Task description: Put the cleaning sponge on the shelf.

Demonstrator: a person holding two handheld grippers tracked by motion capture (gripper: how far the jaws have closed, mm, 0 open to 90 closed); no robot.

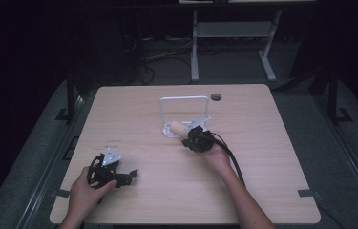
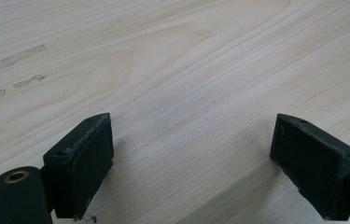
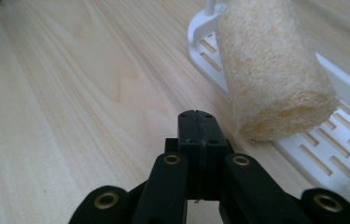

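High view: right claw (image 1: 192, 137) (jaws together) angles toward loofah (image 1: 177, 128).

- My right gripper's (image 3: 196, 122) view cut the loofah roll (image 3: 270, 70) off at the top edge.
- The white rack (image 3: 336, 154) ran off the right edge there.
- From the high view, my right gripper's body hid the roll's near end and part of the rack's base.
- My left gripper's (image 2: 191, 158) outer links were cropped below.

Wood table (image 1: 262, 157), white rack (image 1: 184, 114) w/ loofah roll (image 1: 176, 127), right gripper (image 1: 196, 139) beside it, left gripper (image 1: 112, 172) near front-left edge
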